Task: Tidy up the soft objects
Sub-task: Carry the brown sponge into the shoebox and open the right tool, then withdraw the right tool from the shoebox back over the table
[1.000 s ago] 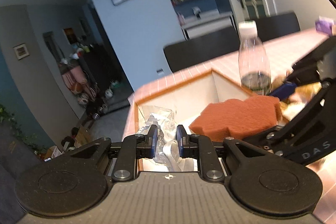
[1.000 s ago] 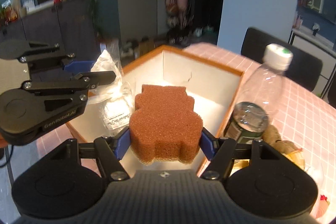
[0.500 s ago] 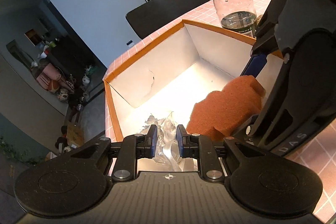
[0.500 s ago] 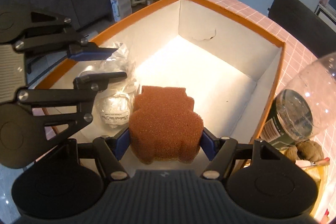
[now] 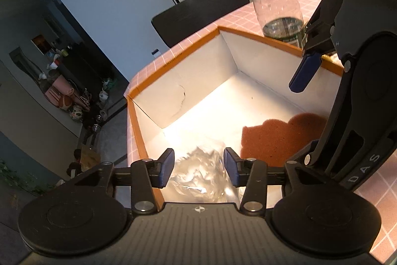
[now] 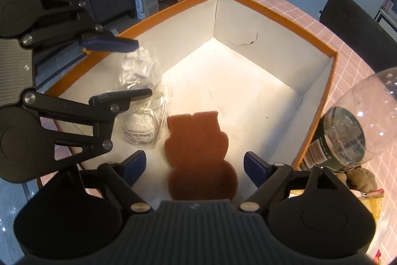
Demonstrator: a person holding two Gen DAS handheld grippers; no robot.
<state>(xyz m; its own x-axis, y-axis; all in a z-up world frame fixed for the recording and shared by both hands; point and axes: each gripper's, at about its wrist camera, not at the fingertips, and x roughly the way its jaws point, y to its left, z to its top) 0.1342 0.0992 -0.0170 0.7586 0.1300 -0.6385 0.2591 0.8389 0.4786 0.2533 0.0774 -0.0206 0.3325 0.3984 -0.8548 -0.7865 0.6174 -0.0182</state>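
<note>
A brown bear-shaped sponge [image 6: 198, 155] lies flat on the white floor of the orange-rimmed box [image 6: 275, 14]. My right gripper [image 6: 193, 163] is open above it, a finger on each side, not touching. A clear plastic bag with white contents [image 6: 141, 96] lies in the box left of the sponge. My left gripper [image 5: 198, 168] is open over the bag [image 5: 201, 170], jaws on either side of it. The sponge [image 5: 280, 138] and box [image 5: 173, 61] also show in the left wrist view.
A clear plastic bottle [image 6: 357, 126] stands on the pink checked table [image 6: 352, 49] just outside the box's right wall. A brown plush thing [image 6: 359, 178] lies beside it. Dark chairs [image 5: 198, 6] stand behind the table. The floor drops off left of the box.
Both grippers have opened. The sponge has dropped from the right gripper onto the box floor, and the bag has left the left gripper and lies in the box.
</note>
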